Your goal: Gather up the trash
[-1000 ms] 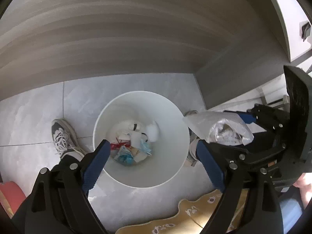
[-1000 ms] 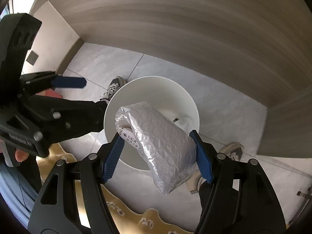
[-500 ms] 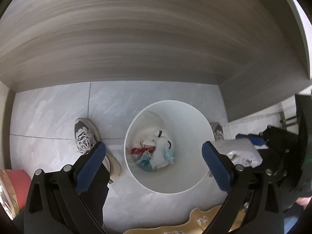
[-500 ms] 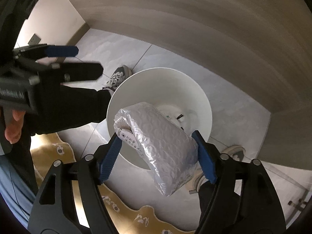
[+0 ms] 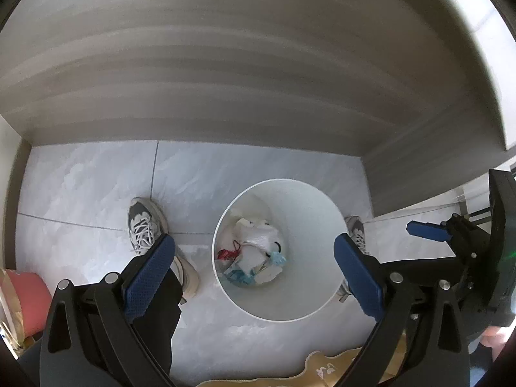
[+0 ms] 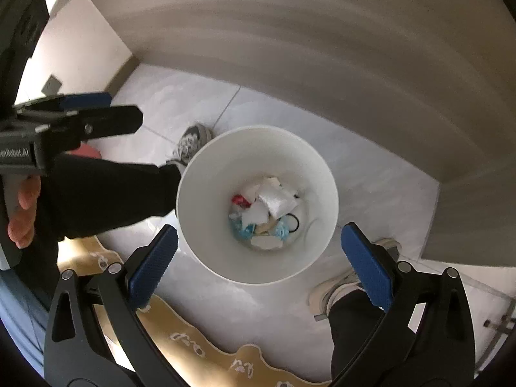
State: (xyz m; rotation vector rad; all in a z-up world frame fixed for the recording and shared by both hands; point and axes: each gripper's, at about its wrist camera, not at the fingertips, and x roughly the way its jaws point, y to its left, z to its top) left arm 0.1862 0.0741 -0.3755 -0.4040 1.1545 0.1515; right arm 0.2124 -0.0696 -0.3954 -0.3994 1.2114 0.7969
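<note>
A white round trash bin (image 5: 309, 193) stands on the grey tiled floor, also in the right wrist view (image 6: 225, 267). Inside lie several pieces of trash, among them a silver bubble-wrap packet (image 6: 277, 201) that also shows in the left wrist view (image 5: 258, 235), blue masks (image 6: 280, 229) and a red scrap (image 6: 238, 200). My right gripper (image 6: 258, 267) is open and empty, held above the bin's near rim. My left gripper (image 5: 254, 274) is open and empty above the bin. The right gripper shows at the right edge of the left wrist view (image 5: 451, 235).
A wood-grain cabinet front (image 5: 258, 80) rises behind the bin. The person's sneakers (image 5: 145, 225) stand either side of the bin, one at the right (image 6: 342, 287). A yellow patterned mat (image 6: 200, 348) lies at the near edge. A pink object (image 5: 29, 300) sits at far left.
My right gripper opened and let go of the silver bubble-wrap packet, which now lies in the bin. My left gripper rose and shifted left, so the bin looks smaller.
</note>
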